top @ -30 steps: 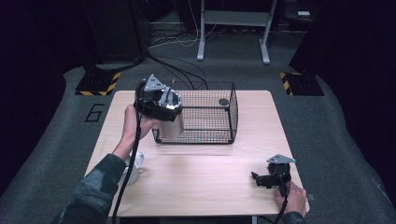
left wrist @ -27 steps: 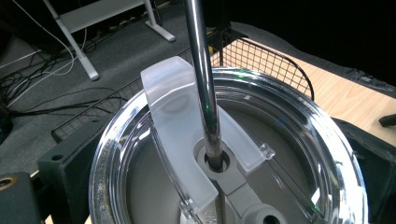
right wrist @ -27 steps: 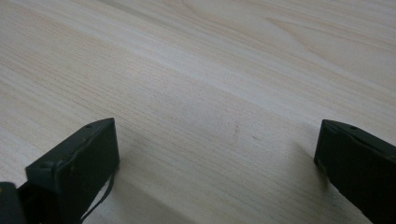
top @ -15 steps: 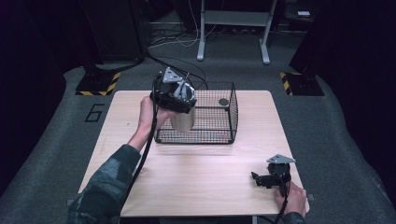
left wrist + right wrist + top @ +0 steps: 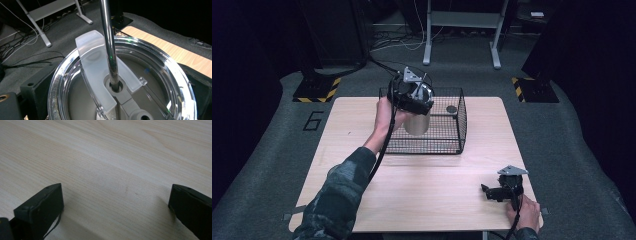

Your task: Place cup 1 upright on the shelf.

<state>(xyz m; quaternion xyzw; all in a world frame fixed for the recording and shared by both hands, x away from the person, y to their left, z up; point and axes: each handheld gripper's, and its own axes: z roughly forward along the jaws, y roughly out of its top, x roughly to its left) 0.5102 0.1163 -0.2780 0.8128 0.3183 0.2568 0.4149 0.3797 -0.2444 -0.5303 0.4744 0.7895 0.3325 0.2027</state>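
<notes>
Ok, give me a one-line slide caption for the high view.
Left hand-held gripper holds a silver metal tumbler above the black wire basket; right hand-held gripper rests open on the light wooden table.

A single figure, which looks like a "6" point(image 5: 313, 120), is marked in dark strokes on the grey floor covering point(image 5: 287, 145), just beside the table's point(image 5: 352, 125) left edge in the high view. Its outline is faint, so the reading is not certain.
</notes>
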